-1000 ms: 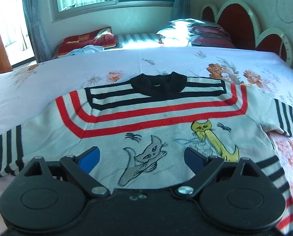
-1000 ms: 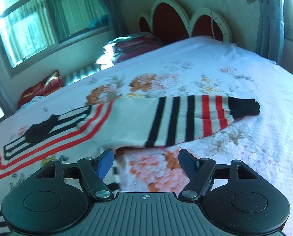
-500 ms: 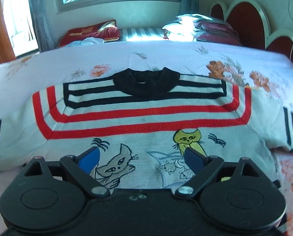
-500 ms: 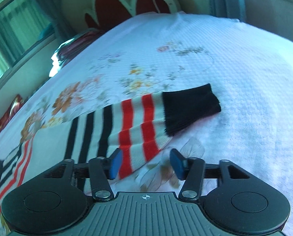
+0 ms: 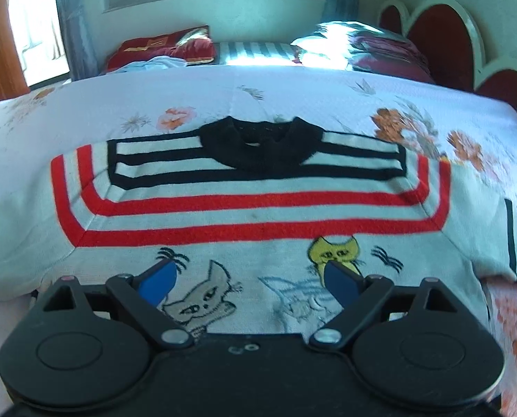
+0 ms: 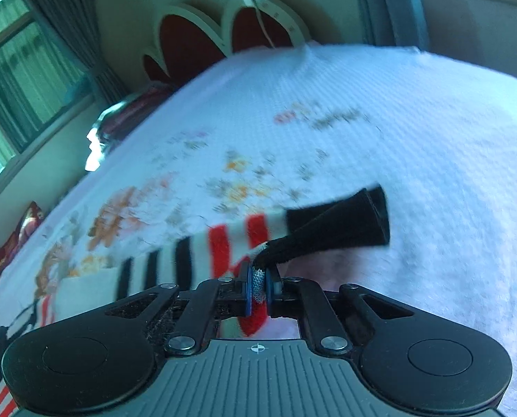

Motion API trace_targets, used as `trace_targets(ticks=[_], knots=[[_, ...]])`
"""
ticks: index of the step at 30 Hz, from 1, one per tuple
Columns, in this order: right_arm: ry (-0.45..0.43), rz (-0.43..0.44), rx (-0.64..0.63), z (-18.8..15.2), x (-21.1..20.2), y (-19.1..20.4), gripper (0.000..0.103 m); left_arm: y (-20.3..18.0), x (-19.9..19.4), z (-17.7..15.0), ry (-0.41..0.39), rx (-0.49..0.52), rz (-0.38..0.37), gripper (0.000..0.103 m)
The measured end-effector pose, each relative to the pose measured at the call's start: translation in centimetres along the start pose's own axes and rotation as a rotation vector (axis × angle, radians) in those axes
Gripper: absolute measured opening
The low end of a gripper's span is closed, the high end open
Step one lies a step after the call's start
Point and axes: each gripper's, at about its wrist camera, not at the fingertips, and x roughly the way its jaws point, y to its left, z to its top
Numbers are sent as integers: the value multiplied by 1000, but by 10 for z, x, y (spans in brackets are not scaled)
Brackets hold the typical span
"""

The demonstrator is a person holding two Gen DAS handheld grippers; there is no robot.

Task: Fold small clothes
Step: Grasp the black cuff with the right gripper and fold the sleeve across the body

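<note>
The little cat sweater (image 5: 251, 215) lay flat on the bed (image 5: 293, 90). The left tool (image 5: 248, 281) was spread wide above its front. The right tool (image 6: 261, 283) pinched the stripy sleeve (image 6: 244, 239) near its black cuff (image 6: 341, 222).

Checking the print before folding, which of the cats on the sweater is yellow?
The right-hand cat, under the red stripes by the left hand-held gripper's right finger. The cat left of it is grey.

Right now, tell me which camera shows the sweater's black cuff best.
The right wrist view: the black cuff sits centre frame, just beyond the right hand-held gripper, which is shut on the sleeve. The left wrist view shows only the sweater's body, no cuff.
</note>
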Motion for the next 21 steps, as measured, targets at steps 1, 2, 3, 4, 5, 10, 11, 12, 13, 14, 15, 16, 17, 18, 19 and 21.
trace_targets(ticks=[1,2,3,4,5,10,11,12,13,14,15,16,17,18,19,21], knots=[[-15,19,-23,2,-3,10,7,2,0,2,1,0,-2,90],[-28,39,-47,3,-8,20,7,4,0,5,-2,2,-4,90],[-44,69,-79,3,-11,36,7,6,0,7,-7,6,-5,90],[-53,95,-107,3,-14,49,7,8,-1,9,-11,7,-8,90],[-59,128,-138,1,-17,66,7,12,-2,11,-15,4,-15,90],[-17,330,-251,-30,-26,159,7,40,-6,20,-41,-49,-58,90],[2,367,-261,-40,-28,175,7,47,-7,21,-49,-59,-77,90],[36,412,-278,-54,-28,195,7,55,-8,21,-58,-73,-96,90],[63,442,-299,-68,-29,212,7,63,-9,21,-64,-89,-107,90],[85,466,-323,-82,-30,228,7,71,-10,21,-68,-104,-111,90],[115,492,-357,-99,-30,246,7,77,-10,20,-72,-116,-115,90],[142,511,-382,-115,-30,260,7,84,-10,20,-76,-126,-117,90],[168,527,-400,-129,-29,271,7,90,-10,19,-76,-134,-118,91],[204,544,-421,-146,-27,284,7,95,-10,19,-72,-141,-123,91],[229,552,-441,-158,-25,293,7,99,-8,18,-63,-147,-129,91],[285,556,-488,-181,-18,307,7,104,-4,17,-40,-156,-150,92]])
